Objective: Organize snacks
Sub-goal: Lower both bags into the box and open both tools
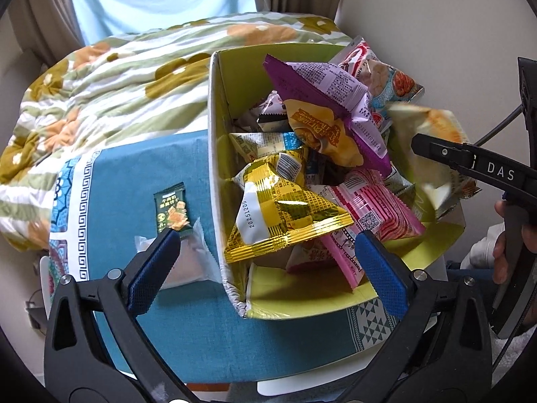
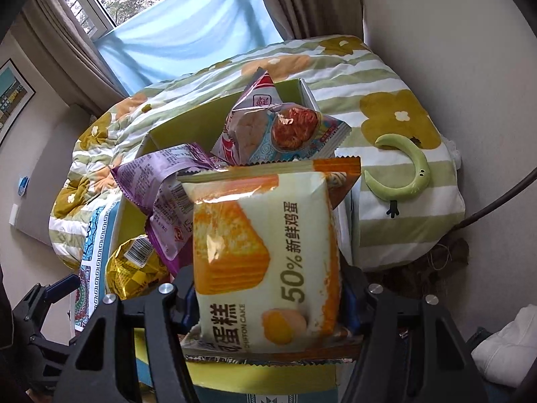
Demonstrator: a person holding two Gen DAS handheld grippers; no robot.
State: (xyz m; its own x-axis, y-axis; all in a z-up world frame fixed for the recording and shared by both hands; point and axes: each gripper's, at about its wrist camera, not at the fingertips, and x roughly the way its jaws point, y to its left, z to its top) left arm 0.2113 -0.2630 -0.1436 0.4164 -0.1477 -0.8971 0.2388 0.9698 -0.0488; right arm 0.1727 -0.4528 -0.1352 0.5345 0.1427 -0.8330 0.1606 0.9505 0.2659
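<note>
Over the box [image 2: 214,114], my right hand-held gripper [image 2: 268,305] held the cake pack [image 2: 265,245].
My left hand-held gripper [image 1: 268,258] hung wide open and empty; next I needed to drop the cake inside.

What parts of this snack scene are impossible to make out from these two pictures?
- Bottom of the box: left wrist view, buried under piled snack packets.
- White packet on the blue cloth: left view, partly behind the left gripper; no label shows.
- Chiffon cake packet: blurred in the left view; in the right view it hides the right gripper pads and the box beneath.
</note>
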